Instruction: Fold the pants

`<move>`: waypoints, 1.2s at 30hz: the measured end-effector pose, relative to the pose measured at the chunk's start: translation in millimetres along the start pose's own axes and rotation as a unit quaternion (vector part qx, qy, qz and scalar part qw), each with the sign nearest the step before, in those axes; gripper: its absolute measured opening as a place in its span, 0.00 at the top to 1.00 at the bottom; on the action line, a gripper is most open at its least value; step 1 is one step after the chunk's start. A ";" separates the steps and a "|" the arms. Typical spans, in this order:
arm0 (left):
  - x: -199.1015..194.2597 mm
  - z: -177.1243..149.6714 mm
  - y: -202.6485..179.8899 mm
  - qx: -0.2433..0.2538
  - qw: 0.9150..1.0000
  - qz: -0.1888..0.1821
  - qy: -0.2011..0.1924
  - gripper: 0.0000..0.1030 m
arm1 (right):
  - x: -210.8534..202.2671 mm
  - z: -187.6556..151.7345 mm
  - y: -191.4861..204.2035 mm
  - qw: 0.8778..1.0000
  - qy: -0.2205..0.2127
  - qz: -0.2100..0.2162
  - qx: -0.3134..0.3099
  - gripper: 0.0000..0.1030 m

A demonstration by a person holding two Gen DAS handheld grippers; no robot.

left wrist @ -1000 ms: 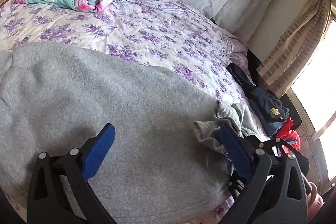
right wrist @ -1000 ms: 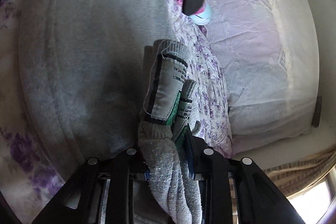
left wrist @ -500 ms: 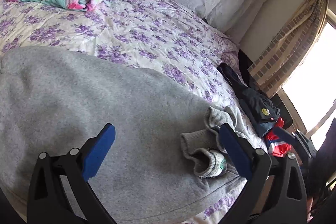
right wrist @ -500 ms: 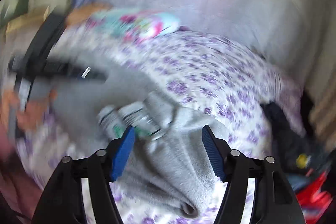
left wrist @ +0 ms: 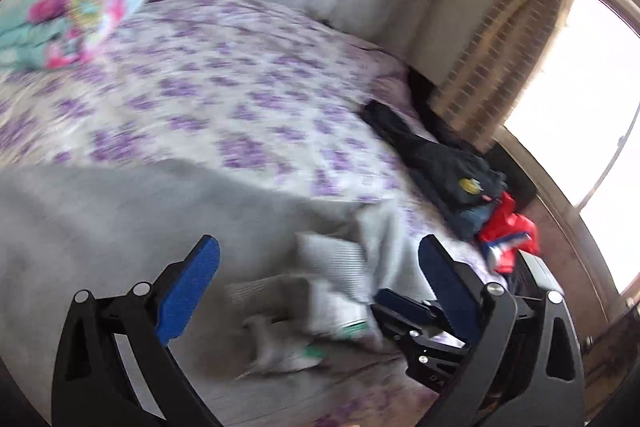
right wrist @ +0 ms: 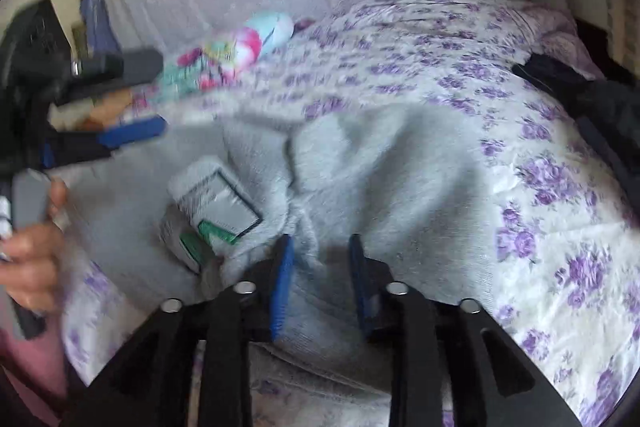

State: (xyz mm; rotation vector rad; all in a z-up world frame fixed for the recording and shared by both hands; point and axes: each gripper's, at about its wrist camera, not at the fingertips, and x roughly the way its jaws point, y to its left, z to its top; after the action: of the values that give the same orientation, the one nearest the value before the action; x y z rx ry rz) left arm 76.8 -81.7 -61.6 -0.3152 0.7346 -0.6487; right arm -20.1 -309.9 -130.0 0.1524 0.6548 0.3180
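Both grippers hang over the grey sweatpants (right wrist: 400, 167) spread across the floral bed sheet (right wrist: 560, 227): my left gripper (left wrist: 318, 271) gapes wide and empty, my right gripper (right wrist: 320, 259), jaws just narrowing, straddles fabric unpinched.

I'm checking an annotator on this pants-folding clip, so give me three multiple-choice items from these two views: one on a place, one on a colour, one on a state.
1. Where does the folded turquoise and pink blanket lie?
A. at the far end of the bed
B. on the floor
C. on the grey pants

2. What colour are the flowers on the bedsheet?
A. red
B. purple
C. yellow

3. How do the left tongs stand?
A. shut on the pants
B. shut on the blanket
C. wide open and holding nothing

Answers: 1 A, it sits far beyond the grey pants, beside the pale headboard. 2 B, purple blooms on white. 3 C, both blue pads stand far apart above the cloth.
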 end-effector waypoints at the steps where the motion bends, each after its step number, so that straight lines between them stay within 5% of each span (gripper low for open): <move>1: 7.6 3.3 -11.5 0.015 1.000 -0.014 0.009 0.06 | -14.9 -0.8 -11.8 0.999 -0.027 0.013 0.036 0.48; 5: 41.1 7.6 -26.0 0.013 0.997 -0.050 0.054 0.06 | -65.1 -20.1 -62.7 0.976 -0.110 0.059 0.176 0.48; 7: 64.9 4.0 -27.9 0.020 0.997 -0.018 0.075 0.07 | -68.6 -25.7 -76.1 0.969 -0.119 0.072 0.203 0.59; 11: 94.6 -11.6 -5.9 0.042 0.984 0.152 0.083 0.19 | -39.8 -34.3 -61.6 0.983 -0.064 0.058 0.160 0.68; 13: 102.9 -18.3 19.0 0.000 0.985 0.136 0.110 0.18 | -13.4 -43.4 -50.3 0.992 -0.019 0.028 0.125 0.71; 15: 97.6 -18.1 19.0 0.005 0.985 0.136 0.106 0.18 | -15.0 -38.8 -41.8 0.995 -0.017 0.011 0.095 0.71; 21: 67.9 -15.6 15.3 -0.005 0.991 0.111 0.079 0.18 | -36.9 18.0 -35.0 0.995 -0.064 0.036 0.073 0.69; 24: 45.1 -13.4 24.7 -0.019 0.991 0.115 0.058 0.20 | -14.7 45.4 -44.4 0.995 -0.067 0.021 0.067 0.69; 26: 21.6 -10.2 35.8 -0.023 0.990 0.133 0.037 0.20 | 12.0 52.5 -56.1 0.996 -0.039 0.013 0.085 0.60; 27: 5.1 -7.8 45.3 -0.033 0.989 0.141 0.022 0.19 | 38.4 51.5 -64.1 0.995 0.012 -0.001 0.096 0.41; 29: -22.4 -4.9 62.4 -0.049 0.985 0.164 -0.004 0.15 | 73.3 36.0 -65.5 0.992 0.080 -0.031 0.093 0.36; 32: -61.4 -7.0 86.3 -0.062 0.973 0.218 -0.036 0.14 | 53.9 35.2 -44.6 0.995 0.046 -0.069 0.053 0.37; 36: -89.7 -19.4 112.0 -0.088 0.968 0.229 -0.041 0.14 | 2.7 27.4 -18.9 0.997 -0.045 -0.017 0.053 0.35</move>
State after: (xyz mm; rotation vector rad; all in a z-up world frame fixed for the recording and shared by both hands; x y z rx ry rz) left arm 61.4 60.7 -82.6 -0.3193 0.7540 -0.1311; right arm 3.4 -327.9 -114.5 0.2547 0.5842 0.2417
